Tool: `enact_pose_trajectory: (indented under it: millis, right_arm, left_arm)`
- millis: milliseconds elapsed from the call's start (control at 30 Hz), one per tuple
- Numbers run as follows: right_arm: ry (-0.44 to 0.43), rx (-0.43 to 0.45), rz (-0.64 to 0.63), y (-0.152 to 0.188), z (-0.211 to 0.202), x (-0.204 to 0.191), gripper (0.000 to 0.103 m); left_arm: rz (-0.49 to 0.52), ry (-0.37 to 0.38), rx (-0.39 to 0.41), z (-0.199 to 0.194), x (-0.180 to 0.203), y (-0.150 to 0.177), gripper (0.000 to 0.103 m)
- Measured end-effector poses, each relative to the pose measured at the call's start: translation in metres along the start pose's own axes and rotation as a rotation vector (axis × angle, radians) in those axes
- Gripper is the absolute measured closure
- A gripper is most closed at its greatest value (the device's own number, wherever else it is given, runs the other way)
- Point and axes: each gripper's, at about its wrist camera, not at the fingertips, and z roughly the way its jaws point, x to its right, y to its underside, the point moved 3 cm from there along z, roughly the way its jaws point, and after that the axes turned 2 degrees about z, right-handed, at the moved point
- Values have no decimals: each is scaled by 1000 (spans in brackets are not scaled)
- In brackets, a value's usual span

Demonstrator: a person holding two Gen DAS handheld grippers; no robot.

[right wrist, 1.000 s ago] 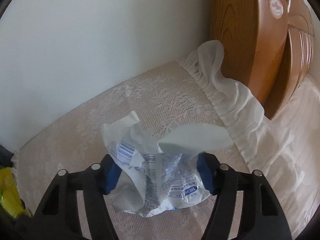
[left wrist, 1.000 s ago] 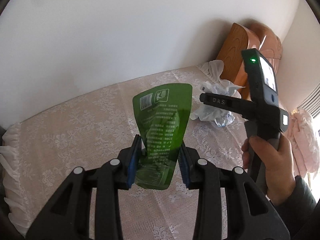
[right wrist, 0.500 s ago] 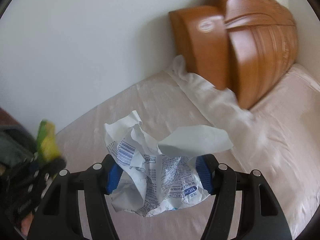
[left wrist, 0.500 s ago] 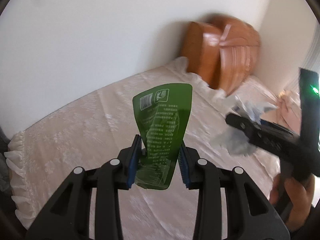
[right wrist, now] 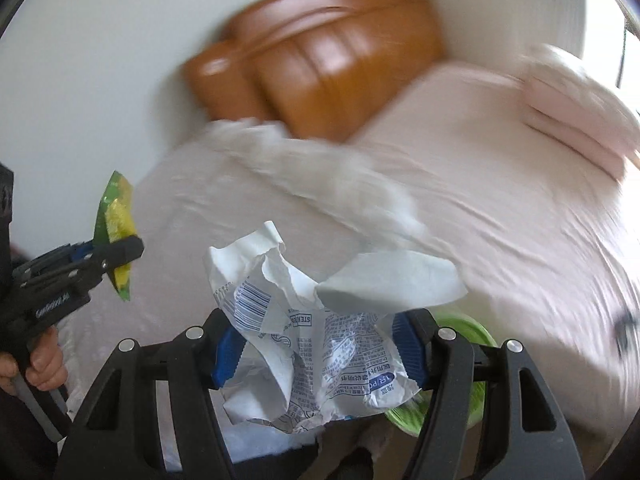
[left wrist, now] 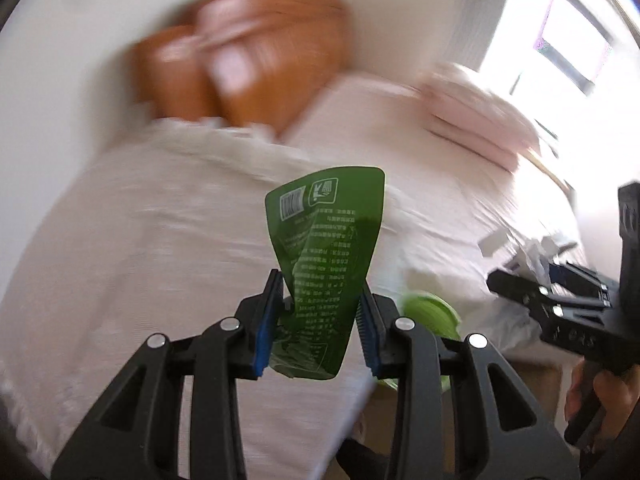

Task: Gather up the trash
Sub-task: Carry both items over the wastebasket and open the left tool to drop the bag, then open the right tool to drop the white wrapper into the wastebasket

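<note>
You are tilting both down over the bed [left wrist: 168, 240]: left gripper [left wrist: 320, 312] clamping the green wrapper [left wrist: 328, 248], right gripper [right wrist: 316, 352] clamping the crumpled white packet [right wrist: 304, 344].

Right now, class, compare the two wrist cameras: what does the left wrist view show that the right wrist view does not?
Only the left wrist view shows the bright window and the printed back of the green wrapper, with its barcode, clamped in the left gripper.

Only the right wrist view shows that wrapper's yellow-green front and the barcode print on the crumpled white wrapper clamped in the right gripper.

Both show the wooden headboard, the bed, the pink pillow and a green round object below.
</note>
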Motion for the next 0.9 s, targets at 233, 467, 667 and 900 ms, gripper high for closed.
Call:
enact_pose_trajectory:
  millis: [233,467,667,900]
  right_arm:
    - [137,68,200,34,-51,110,36]
    - [167,77,292,55,-62,159,36]
    - [151,57,309,62,-57,175,36]
    - [109,9,289,59,-24,170,34]
  left_arm:
    - [188,253,-139,60,131,14,68]
    - [284,248,-199,109,189,30,22]
    - [264,238,-153,97,183,16,9]
    - [208,151,-52,65,155,-3,8]
